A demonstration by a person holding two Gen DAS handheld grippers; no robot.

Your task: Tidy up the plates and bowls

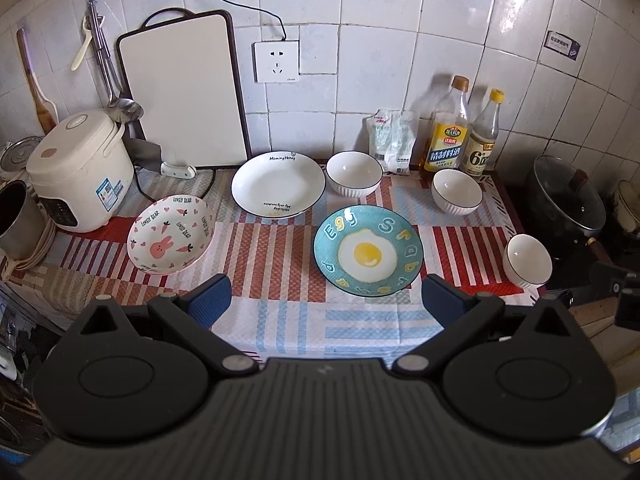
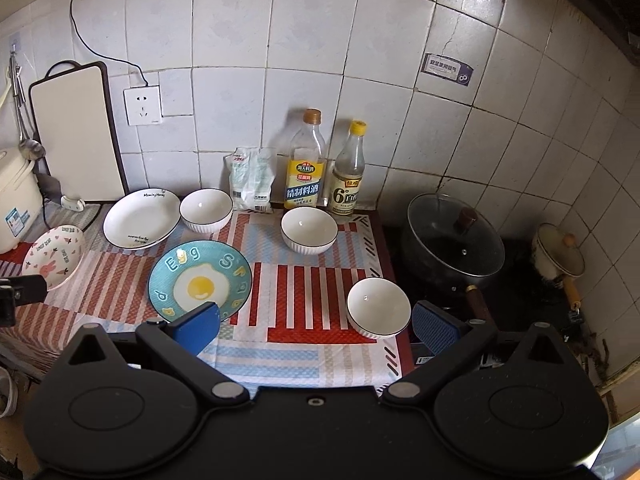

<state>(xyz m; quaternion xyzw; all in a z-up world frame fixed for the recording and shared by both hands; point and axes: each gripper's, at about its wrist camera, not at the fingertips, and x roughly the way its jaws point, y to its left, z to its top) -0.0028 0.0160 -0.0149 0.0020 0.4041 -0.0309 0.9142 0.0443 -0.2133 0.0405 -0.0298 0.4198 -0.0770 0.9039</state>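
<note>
while both sets of fingers sit spread wide w/ nothing between them, i'm hovering over the near edge of the counter. left gripper (image 1: 326,296) faces the egg plate (image 1: 368,250), just past its tips; right gripper (image 2: 316,322) has the nearest white bowl (image 2: 378,306) just inside its right pad (image 2: 434,328), not touching as far as i can tell.

nothing stacked yet: bunny plate (image 1: 171,234) left, white plate (image 1: 278,184) at the back beside a second bowl (image 1: 354,172), third bowl (image 1: 457,192) in front of the bottles (image 1: 446,136).

best move imo: take a rim w/ one pad inside, one outside, lift straight up before going sideways, so glazed ware doesn't slip.

room: the striped cloth (image 1: 276,320) is bare front and centre, good stacking spot. watch the near bowl, it's close to the cloth's right edge by the stove pot (image 2: 456,240); bottles & rice cooker (image 1: 80,172) crowd the back.
</note>
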